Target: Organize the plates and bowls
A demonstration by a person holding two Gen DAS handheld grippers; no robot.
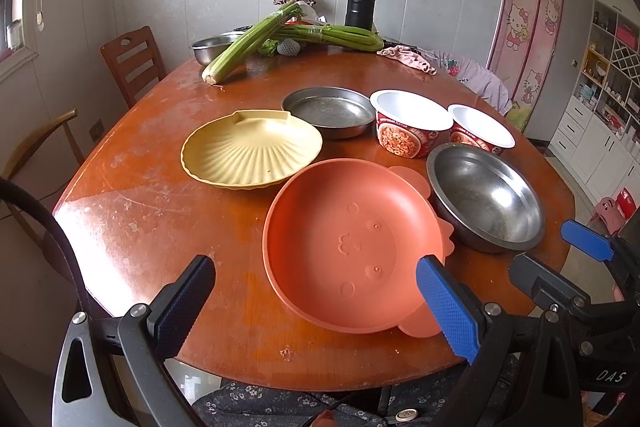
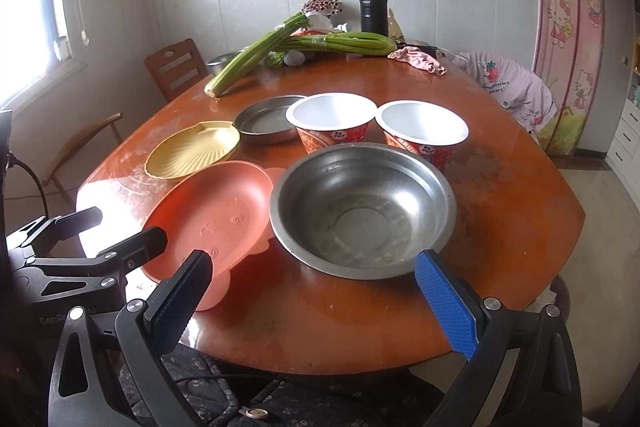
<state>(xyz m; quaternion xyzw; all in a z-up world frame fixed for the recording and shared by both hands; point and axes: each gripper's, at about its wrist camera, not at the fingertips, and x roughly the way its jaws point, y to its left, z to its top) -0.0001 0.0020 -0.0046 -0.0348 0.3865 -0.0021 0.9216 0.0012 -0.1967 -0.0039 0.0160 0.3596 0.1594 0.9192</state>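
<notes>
Left wrist view showed the left gripper [image 1: 316, 307] spread wide at the near edge of the wooden table [image 1: 160, 211], holding nothing; its blue finger pad [image 1: 448, 307] overlapped the near rim of the orange plate [image 1: 348, 247] in the picture, though contact could not be confirmed. Behind that plate lay the yellow shell-shaped plate [image 1: 252, 151], and further back the shallow metal pan [image 1: 330, 111]. To the right sat the steel bowl [image 1: 486, 197], just beside the orange plate, with two empty noodle cups [image 1: 410, 123] close behind it. Right wrist view showed the right gripper [image 2: 314, 297] likewise fully spread and unloaded, its fingers framing the steel bowl's [image 2: 362, 207] near rim without clear contact. Celery bunches [image 1: 256, 39], a black flask [image 1: 360, 3] and a pink cloth [image 1: 408, 58] occupied the far side of the table.
</notes>
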